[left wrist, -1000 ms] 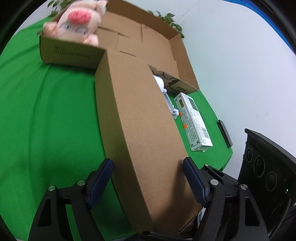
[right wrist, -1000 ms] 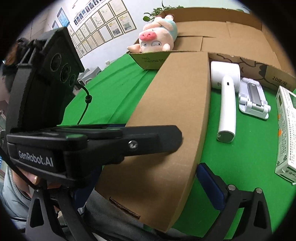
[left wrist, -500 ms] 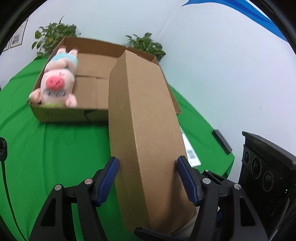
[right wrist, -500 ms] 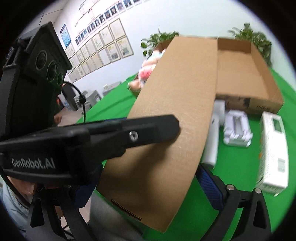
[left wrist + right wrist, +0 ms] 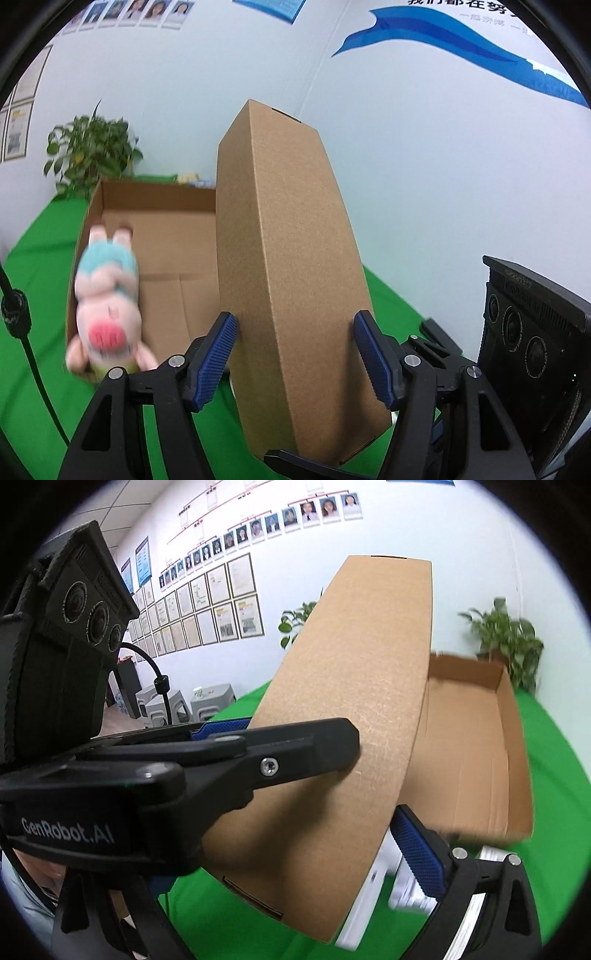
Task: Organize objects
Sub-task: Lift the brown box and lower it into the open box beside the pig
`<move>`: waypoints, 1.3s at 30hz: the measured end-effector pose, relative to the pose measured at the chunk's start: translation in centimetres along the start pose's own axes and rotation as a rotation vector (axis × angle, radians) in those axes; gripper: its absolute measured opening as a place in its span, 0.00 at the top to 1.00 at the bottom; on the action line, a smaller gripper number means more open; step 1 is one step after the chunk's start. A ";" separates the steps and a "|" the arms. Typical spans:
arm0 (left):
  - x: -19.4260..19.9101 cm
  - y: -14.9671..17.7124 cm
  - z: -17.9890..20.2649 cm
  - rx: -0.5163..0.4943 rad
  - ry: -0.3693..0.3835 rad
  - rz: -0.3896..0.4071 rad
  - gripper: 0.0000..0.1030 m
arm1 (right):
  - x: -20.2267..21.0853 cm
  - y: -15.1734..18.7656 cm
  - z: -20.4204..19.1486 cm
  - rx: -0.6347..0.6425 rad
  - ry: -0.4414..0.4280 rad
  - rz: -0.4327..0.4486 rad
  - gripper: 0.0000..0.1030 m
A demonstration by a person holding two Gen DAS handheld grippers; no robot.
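Green-clothed table (image 5: 40, 236) below; closed cardboard box (image 5: 288, 258) pinched by left gripper (image 5: 295, 354), tilted toward open carton (image 5: 162, 236); right gripper (image 5: 373, 805) state indeterminate.

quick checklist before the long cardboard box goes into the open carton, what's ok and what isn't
1. Left hand-held gripper pads on both sides of the long box: ok.
2. Right hand-held gripper clamped on the box: cannot tell, only one blue finger shows clearly.
3. Box lifted off the green cloth: ok.
4. Free floor in the open carton beside the plush pig: ok.
5. Box fits the carton lengthwise: cannot tell.
6. White items under the box out of the way: cannot tell, blurred.
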State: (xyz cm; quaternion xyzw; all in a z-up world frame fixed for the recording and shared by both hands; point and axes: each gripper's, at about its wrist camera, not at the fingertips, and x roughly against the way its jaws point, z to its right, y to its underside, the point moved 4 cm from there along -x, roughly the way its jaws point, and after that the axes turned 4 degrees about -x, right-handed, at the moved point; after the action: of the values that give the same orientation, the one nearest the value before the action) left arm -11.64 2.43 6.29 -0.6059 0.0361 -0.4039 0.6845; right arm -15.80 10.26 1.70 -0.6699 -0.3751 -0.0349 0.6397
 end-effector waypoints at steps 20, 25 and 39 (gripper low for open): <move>-5.5 -7.4 -6.6 0.003 -0.056 -0.051 0.39 | -7.8 -6.9 3.2 0.026 -0.044 -0.050 0.03; -9.8 -3.9 -10.2 0.058 -0.104 -0.143 0.39 | -12.4 -4.1 4.9 -0.023 -0.110 -0.125 0.03; -16.4 2.8 -15.1 0.101 -0.160 -0.337 0.60 | -18.8 2.1 8.5 -0.129 -0.166 -0.280 0.03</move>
State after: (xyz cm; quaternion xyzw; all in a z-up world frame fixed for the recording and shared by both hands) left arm -29.36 -0.06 -7.27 -0.5985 -0.1408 -0.4647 0.6372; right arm -31.84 9.39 -11.50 -0.6514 -0.5135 -0.0923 0.5508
